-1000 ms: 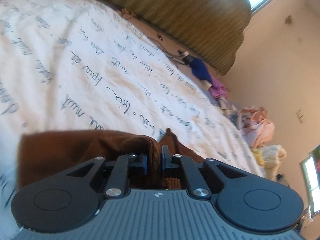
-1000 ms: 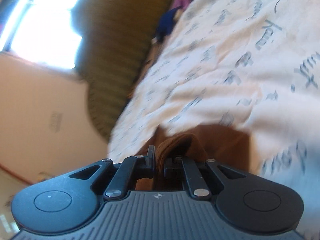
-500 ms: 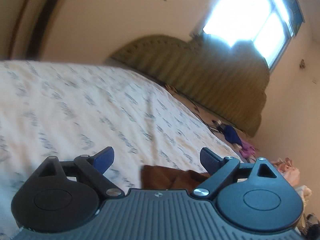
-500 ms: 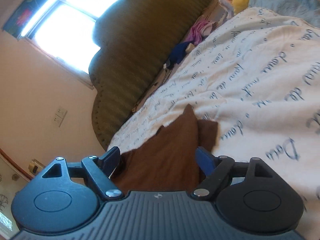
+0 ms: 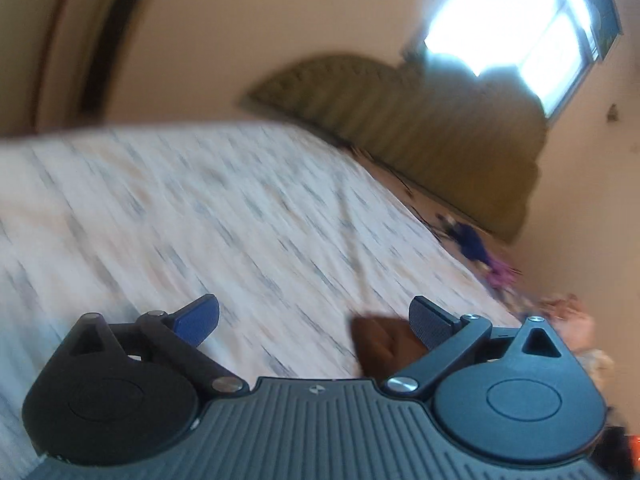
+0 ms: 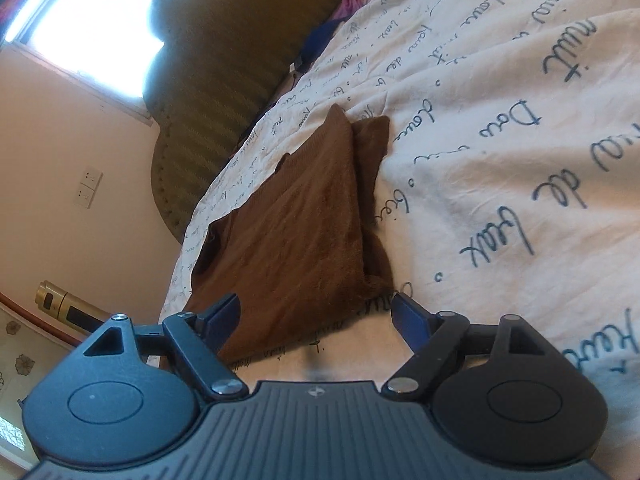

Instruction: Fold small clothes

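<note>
the bedspread lies bare to the right of the folded brown garment, leaving open passage there. the padded headboard closes the far end. loose clothes lie piled along the bed's far edge, near the wall.

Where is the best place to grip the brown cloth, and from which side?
Probably the near corner of the brown cloth, approached from the near edge by the right gripper: its jaws stand open just before it, and that edge lies free on the bedsheet.
</note>
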{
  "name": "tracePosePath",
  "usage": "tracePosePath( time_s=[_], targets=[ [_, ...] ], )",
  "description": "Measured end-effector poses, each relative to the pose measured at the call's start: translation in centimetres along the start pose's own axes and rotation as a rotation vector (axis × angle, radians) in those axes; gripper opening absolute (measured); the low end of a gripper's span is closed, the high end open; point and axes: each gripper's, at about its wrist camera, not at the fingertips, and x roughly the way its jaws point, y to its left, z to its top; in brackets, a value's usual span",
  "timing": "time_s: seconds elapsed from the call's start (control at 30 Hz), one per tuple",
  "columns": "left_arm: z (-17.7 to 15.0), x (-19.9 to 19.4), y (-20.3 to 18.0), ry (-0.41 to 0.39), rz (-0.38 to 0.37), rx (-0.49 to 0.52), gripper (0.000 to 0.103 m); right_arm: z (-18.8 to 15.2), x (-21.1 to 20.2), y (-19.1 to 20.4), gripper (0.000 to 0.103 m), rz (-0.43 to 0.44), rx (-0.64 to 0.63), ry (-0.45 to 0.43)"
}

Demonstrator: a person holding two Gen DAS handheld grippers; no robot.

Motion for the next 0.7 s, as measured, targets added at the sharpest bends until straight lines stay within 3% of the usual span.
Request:
tracePosePath(
  time_s=[0.07, 0.17, 0.27, 0.4, 0.5, 0.53, 0.57, 0.6, 0.63, 0.7],
  targets=[
    [-4.0, 2.6, -0.8, 0.132, -0.094, -0.065, 0.097, -0.2, 1.1, 0.3, 0.083, -0.013, 0.001, 0.007],
    [-8.1, 5.3, -2.3, 0.217, -0.077, -0.074, 0.095, -0.3, 1.8, 0.6, 0.083, -0.036, -0.007, -0.010],
    [-9.6, 7.6, -3.0, 0.244, -0.089, -0.100, 0.095, -0.2, 1.8, 0.2, 0.083, -0.021, 0.033, -0.029],
    [-9.8, 9.4, -4.3, 0.199, -0.066, -0.114, 0.094, 0.3, 2.4, -0.5, 0.083, 0.013, 0.114, -0.066],
    [-9.2, 11.4, -4.5, 0.208, -0.017, -0.140, 0.071, 0.8, 3.3, -0.1, 0.083, -0.004, 0.122, -0.081],
    [-9.2, 11.3, -4.7, 0.194, 0.010, -0.131, 0.059, 0.9, 3.6, 0.2, 0.078, -0.018, 0.110, -0.079],
    [-9.3, 11.4, -5.0, 0.190, 0.027, -0.112, 0.044, 1.0, 4.0, 0.6, 0.050, -0.034, 0.091, -0.068],
    [-9.3, 11.8, -5.3, 0.218, 0.048, -0.086, 0.014, 1.1, 4.7, 0.7, 0.026, -0.055, 0.075, -0.038],
    [-9.2, 12.4, -5.2, 0.252, 0.055, -0.083, 0.014, 1.1, 5.5, 0.7, 0.009, -0.075, 0.077, -0.004],
    [-8.7, 12.5, -5.3, 0.252, 0.056, -0.077, 0.012, 1.2, 6.2, 0.5, 0.009, -0.085, 0.079, -0.010]
  ],
)
